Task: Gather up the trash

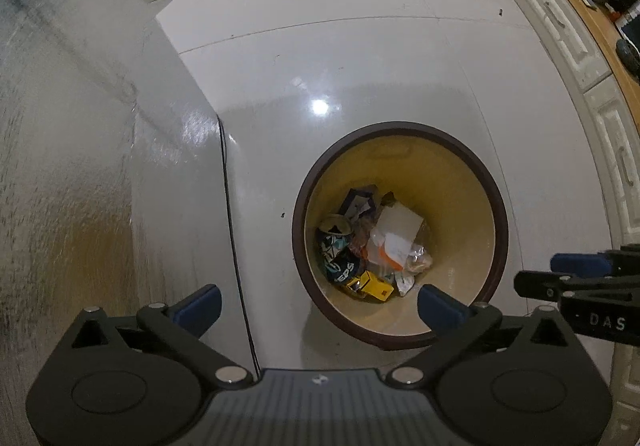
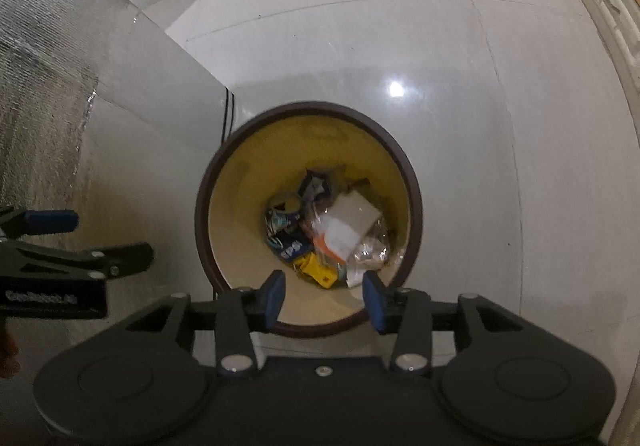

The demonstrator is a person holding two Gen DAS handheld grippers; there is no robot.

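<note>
Above the round brown-rimmed cream plastic bin (image 2: 412,206): left gripper (image 1: 318,304) spread wide, right gripper (image 2: 325,300) half-open, both empty; crumpled wrappers (image 2: 320,234) already inside.

Left tongs (image 1: 320,306) gape empty above the trash-filled bin (image 1: 472,182).

The bin (image 2: 240,182) mouth stands open and unblocked from above — trash (image 2: 332,234) fills only its bottom. A wall (image 1: 80,166) rises close on one side; bare floor (image 1: 360,58) lies beyond.
</note>
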